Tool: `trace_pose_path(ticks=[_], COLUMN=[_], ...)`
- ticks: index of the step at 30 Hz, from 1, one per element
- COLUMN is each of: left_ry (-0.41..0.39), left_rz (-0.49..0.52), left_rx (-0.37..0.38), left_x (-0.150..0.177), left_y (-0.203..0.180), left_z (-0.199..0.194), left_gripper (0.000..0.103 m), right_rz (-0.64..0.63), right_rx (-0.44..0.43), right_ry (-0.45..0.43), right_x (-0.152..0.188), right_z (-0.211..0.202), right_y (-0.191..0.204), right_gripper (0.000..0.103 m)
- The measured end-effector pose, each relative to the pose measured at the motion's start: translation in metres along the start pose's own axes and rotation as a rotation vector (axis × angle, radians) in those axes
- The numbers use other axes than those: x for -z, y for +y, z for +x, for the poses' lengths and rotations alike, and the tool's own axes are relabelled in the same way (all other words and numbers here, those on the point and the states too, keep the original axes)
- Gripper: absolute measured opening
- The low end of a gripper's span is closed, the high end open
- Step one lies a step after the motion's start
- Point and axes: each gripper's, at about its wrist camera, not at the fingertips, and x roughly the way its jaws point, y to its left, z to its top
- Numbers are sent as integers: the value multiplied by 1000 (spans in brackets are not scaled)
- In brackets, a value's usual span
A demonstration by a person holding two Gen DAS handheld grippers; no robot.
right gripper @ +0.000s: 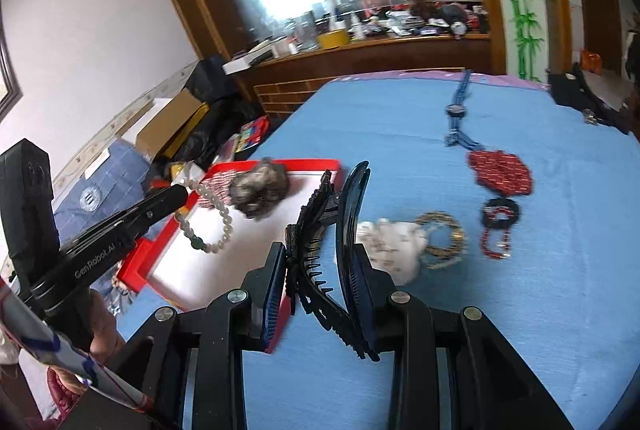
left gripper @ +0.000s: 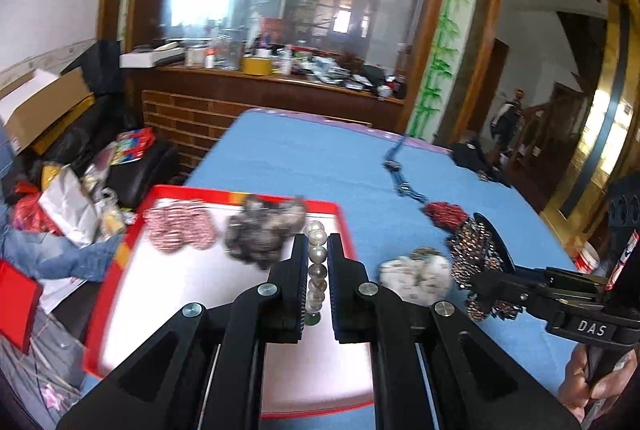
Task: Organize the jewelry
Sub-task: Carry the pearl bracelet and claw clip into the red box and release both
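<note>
Here the left tool (left gripper: 316, 262) pinches a pearl bracelet (left gripper: 316, 270); the right tool (right gripper: 320, 270) clamps a hair clip (right gripper: 332, 230).

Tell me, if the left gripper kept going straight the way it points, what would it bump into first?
Probably the grey furry scrunchie lying in the red tray. The left gripper, carrying the pearl bracelet, points down over the tray's far end, though blur leaves depth uncertain.
</note>
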Motion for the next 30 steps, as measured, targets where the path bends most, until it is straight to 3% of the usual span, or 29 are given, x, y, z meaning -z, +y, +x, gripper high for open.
trace_pose_path(ticks=[4,10,30], left_ry=[18,83,217], left_rz=[-28,-55,-90], left_rx=[-29,-13,-24], left_x=[-6,-19,3], left_y=[30,61,84], left_z=[3,22,72], left_gripper=[9,9,9], right_rz=[-17,-7,19], right_rx=[-24,-16,84], right_ry=[33,81,207], right_x=[-7,-23,-42], right_z=[20,57,170], right_y=[20,35,41], right_gripper=[36,36,36])
